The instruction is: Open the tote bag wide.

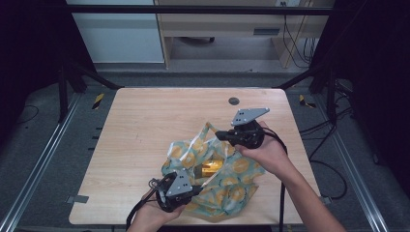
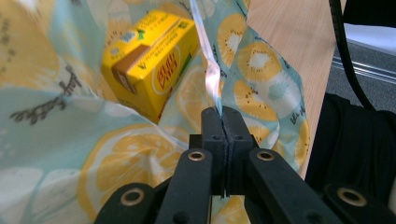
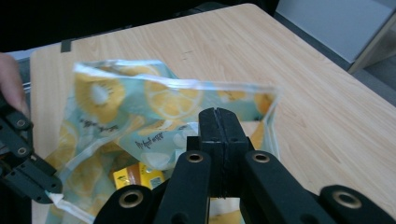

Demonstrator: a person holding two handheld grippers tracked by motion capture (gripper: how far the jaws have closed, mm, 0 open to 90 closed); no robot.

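A: How far along is it?

B: The left gripper (image 1: 189, 189) is clamped on the near rim of the bag (image 1: 239, 169), at about 7 o'clock on the table (image 1: 145, 125). The box (image 1: 212, 167) already sits inside.

A: And the right?

B: The right gripper (image 1: 220, 135) pinches the far rim, at 1 o'clock from the box. The mouth gapes; I'd say closing or lifting is left.
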